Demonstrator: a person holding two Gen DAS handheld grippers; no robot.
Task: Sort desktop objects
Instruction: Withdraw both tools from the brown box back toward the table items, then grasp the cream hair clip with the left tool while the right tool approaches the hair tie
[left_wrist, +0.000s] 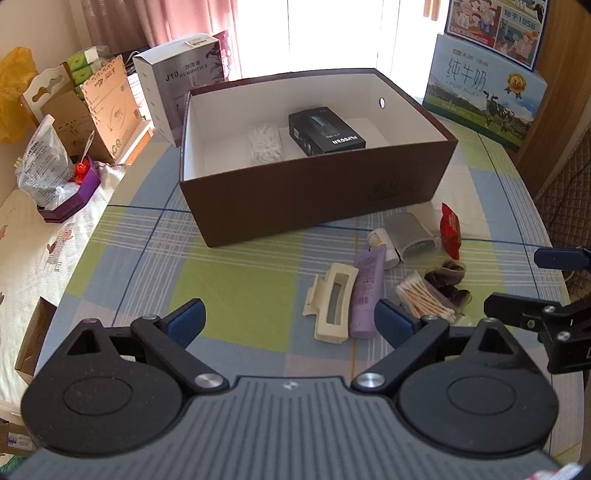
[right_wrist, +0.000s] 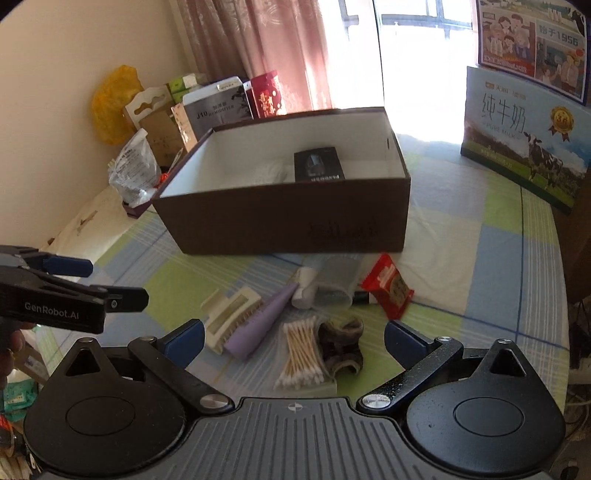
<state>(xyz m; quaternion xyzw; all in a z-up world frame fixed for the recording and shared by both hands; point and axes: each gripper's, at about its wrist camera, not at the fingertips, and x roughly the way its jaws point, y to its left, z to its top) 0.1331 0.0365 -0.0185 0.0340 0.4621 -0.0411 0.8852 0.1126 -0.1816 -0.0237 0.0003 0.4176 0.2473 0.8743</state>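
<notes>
Sorting was barely begun: the brown box (left_wrist: 314, 199) held only a black "FLYCORN" carton (left_wrist: 327, 132) and a white packet (left_wrist: 264, 142), while the hair claw (left_wrist: 330, 304), purple tube (left_wrist: 365, 291), cotton swabs (right_wrist: 301, 354) and red snack packet (right_wrist: 388, 291) lay near it on the checked tablecloth (left_wrist: 236, 291). Both the left gripper (left_wrist: 290, 321) and right gripper (right_wrist: 293, 336) hovered with jaws wide apart, empty. Far behind stood cartons reading "J10 HUMIDIFIER" (left_wrist: 177, 74) and "PURE MILK" (left_wrist: 484, 92).

2 low wrist views facing the brown box (left_wrist: 314, 199), sharing tabletop clutter
</notes>
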